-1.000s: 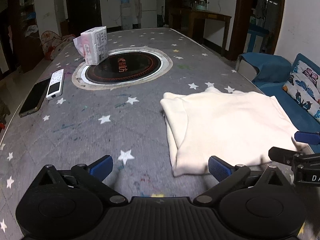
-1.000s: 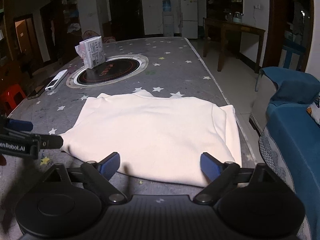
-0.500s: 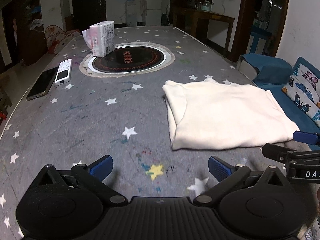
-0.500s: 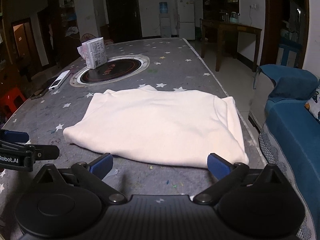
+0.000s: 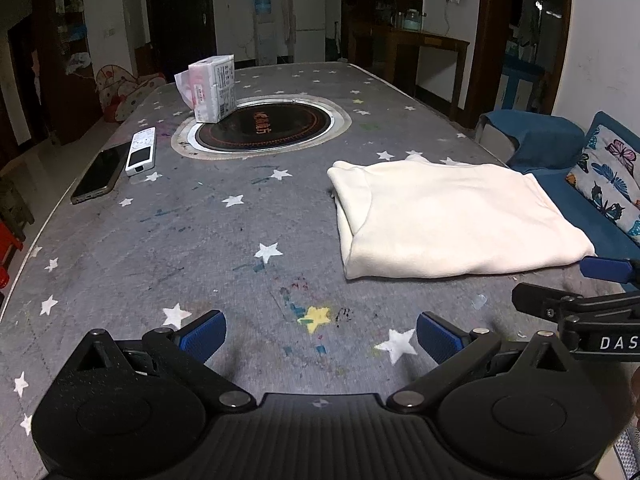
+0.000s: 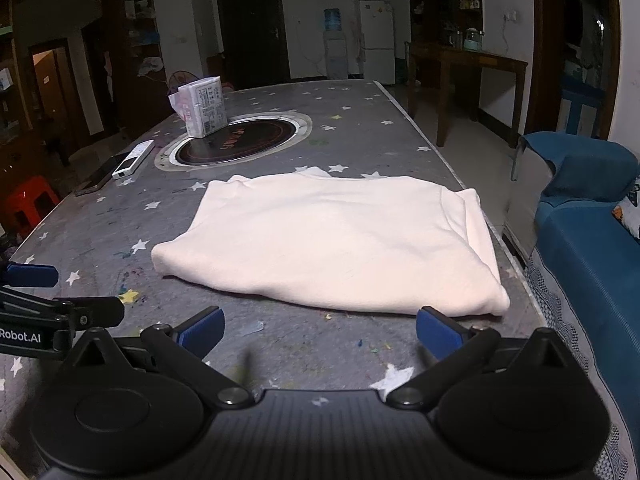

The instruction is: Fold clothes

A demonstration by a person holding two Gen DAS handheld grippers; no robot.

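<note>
Right, the cream garment (image 6: 332, 240) lies folded flat on the grey star-print table (image 5: 180, 240), over toward the table's right edge, next to the blue sofa (image 6: 592, 248). The right gripper (image 6: 320, 330) hangs just short of the garment's near hem, jaws spread wide with nothing between them; they have just been opening, and only bare tablecloth shows in the gap. The left gripper (image 5: 320, 338) sits off to the garment's left and nearer the table's front edge, jaws spread wide too, over a yellow star and some paint marks, nothing held. Neither gripper touches the cloth. Further up the table there's a round inset hob (image 5: 262, 128), a tissue pack (image 5: 212, 88) standing on its rim, and a white remote (image 5: 141, 151) beside a dark phone (image 5: 98, 176) along the left edge.
</note>
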